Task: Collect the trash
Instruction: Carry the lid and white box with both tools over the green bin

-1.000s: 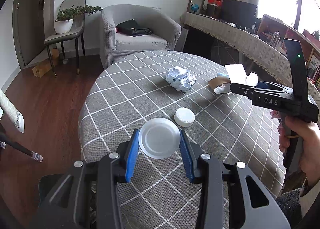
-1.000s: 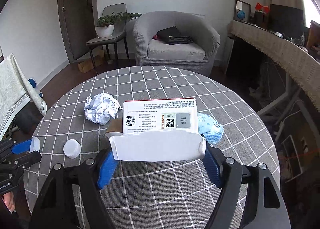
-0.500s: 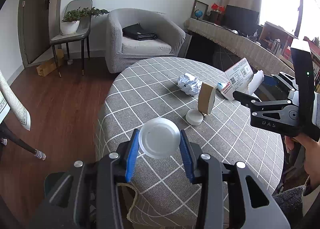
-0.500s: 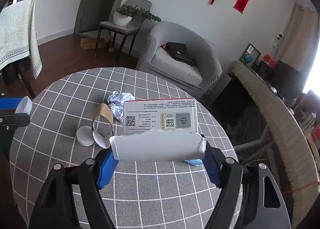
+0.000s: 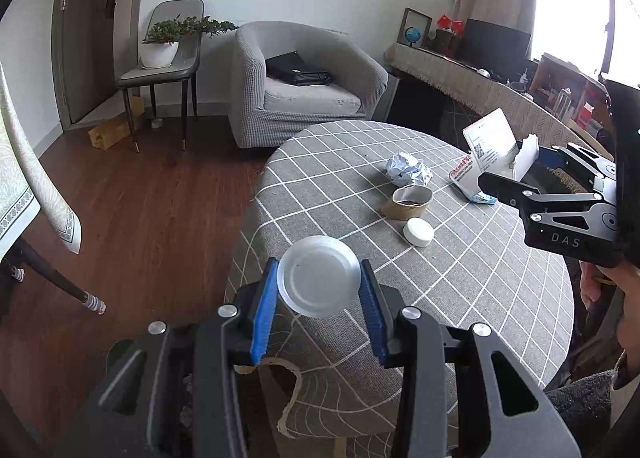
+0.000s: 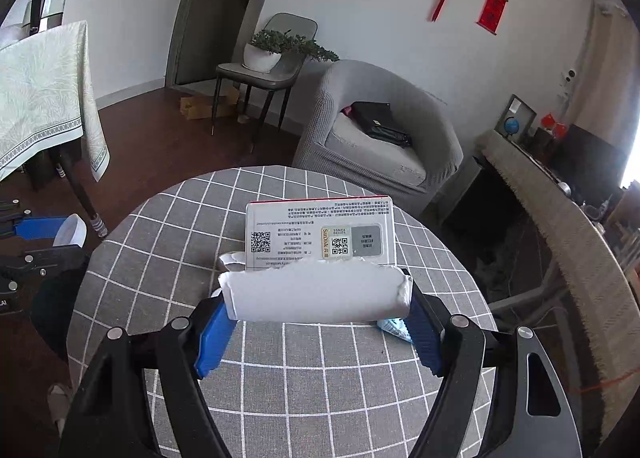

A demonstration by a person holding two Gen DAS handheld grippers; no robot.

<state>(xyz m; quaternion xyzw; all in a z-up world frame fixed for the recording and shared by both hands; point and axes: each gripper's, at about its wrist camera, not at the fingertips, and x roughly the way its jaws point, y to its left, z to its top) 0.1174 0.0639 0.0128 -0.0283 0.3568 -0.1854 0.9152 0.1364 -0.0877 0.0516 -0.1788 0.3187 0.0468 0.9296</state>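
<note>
My left gripper [image 5: 319, 284] is shut on a translucent round plastic lid [image 5: 318, 282], held above the near left edge of the round checked table [image 5: 460, 282]. My right gripper [image 6: 318, 308] is shut on a torn white cardboard box [image 6: 318, 254] with QR codes, raised above the table; the box also shows in the left wrist view [image 5: 494, 145]. On the table lie a crumpled paper ball [image 5: 408, 169], a brown cardboard tape roll [image 5: 410, 201], a white bottle cap [image 5: 418, 232] and a blue wrapper [image 6: 394, 328].
A grey armchair [image 5: 304, 93] with a black bag stands behind the table. A chair with a potted plant [image 5: 164, 53] is at the back left. A cloth-covered table [image 6: 40, 97] is at the left. A long sideboard [image 6: 560, 225] runs along the right.
Both grippers have risen and pulled back from the table with their items. The tape roll has tipped from standing on edge to lying on the table.
</note>
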